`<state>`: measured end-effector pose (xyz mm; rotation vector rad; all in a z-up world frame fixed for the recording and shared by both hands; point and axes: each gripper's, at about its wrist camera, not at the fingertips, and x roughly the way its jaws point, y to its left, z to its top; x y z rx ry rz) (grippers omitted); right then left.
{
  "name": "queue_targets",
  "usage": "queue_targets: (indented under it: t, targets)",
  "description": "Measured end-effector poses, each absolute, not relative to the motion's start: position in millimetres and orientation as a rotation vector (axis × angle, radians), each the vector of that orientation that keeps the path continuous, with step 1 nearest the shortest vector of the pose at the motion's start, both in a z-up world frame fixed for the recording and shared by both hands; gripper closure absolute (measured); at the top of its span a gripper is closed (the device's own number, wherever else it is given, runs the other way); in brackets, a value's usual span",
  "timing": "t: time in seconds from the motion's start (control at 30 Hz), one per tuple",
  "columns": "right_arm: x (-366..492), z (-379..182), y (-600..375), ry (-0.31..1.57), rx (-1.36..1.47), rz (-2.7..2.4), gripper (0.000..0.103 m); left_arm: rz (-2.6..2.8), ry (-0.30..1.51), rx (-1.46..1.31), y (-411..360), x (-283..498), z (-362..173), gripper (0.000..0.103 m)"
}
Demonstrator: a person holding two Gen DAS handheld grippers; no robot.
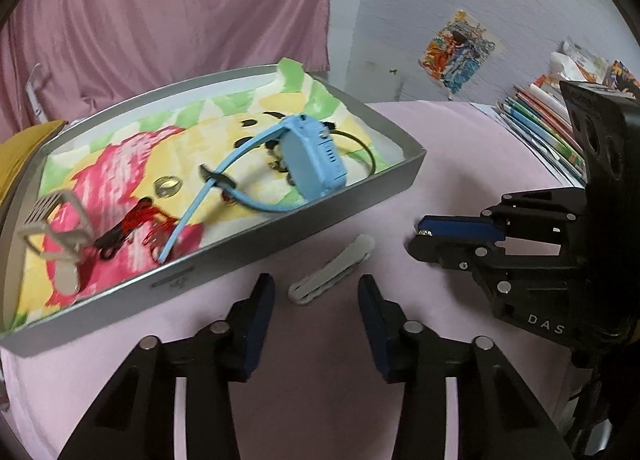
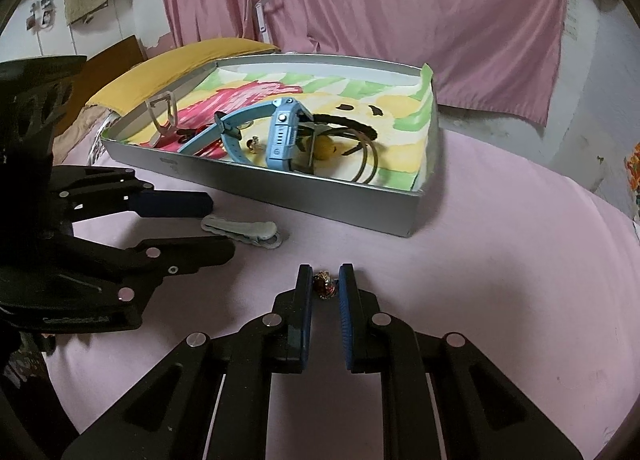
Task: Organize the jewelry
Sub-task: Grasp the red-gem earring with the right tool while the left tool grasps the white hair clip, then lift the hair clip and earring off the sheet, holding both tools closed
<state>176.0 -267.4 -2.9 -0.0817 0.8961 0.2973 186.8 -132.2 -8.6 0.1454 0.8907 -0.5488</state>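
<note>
A grey tray (image 1: pixel 332 212) (image 2: pixel 320 196) lined with a colourful cloth sits on the pink cover. In it lie a blue watch (image 1: pixel 308 156) (image 2: pixel 282 136), a silver ring (image 1: pixel 167 185), a clear hair claw (image 1: pixel 60 228) (image 2: pixel 162 112), red thread jewelry (image 1: pixel 140 220) and dark bangles (image 2: pixel 360 152). A grey hair clip (image 1: pixel 332 270) (image 2: pixel 244 230) lies on the cover, between the fingers of my open left gripper (image 1: pixel 316 288) (image 2: pixel 218 222). My right gripper (image 2: pixel 325 284) (image 1: pixel 420 234) is shut on a small red-and-gold ring (image 2: pixel 323 285) (image 1: pixel 425 233), low over the cover.
Pink curtains (image 2: pixel 360 0) hang behind the tray. A yellow cushion (image 2: pixel 180 60) lies beyond the tray's left end. Books (image 1: pixel 540 120) are stacked at the far right, and a colourful picture (image 1: pixel 456 48) lies on the floor.
</note>
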Motion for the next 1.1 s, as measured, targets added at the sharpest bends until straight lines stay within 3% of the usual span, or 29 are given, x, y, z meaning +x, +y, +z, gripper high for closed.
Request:
queue_targets:
  t: [0.23, 0.3, 0.43, 0.53, 1.1]
  targets:
    - [174.9, -3.7, -270.3, 0.897, -0.067, 0.291, 0.092, -0.572, 0.887, 0.172, -139.7, 187.4, -8.3, 0.071]
    - [175.2, -4.0, -271.0, 0.897, -0.060, 0.292, 0.092, -0.579, 0.886, 0.192, -141.8, 185.7, -8.2, 0.078]
    - [173.2, -4.7, -271.0, 0.897, -0.060, 0.289, 0.092, -0.599, 0.900, 0.244, -148.2, 180.5, -6.9, 0.081]
    - [172.5, -4.9, -271.3, 0.897, -0.062, 0.286, 0.092, -0.629, 0.919, 0.249, -151.1, 176.7, -5.6, 0.089]
    - [170.4, -6.6, -273.4, 0.899, -0.057, 0.275, 0.092, -0.625, 0.934, 0.249, -174.7, 182.6, -5.7, 0.091]
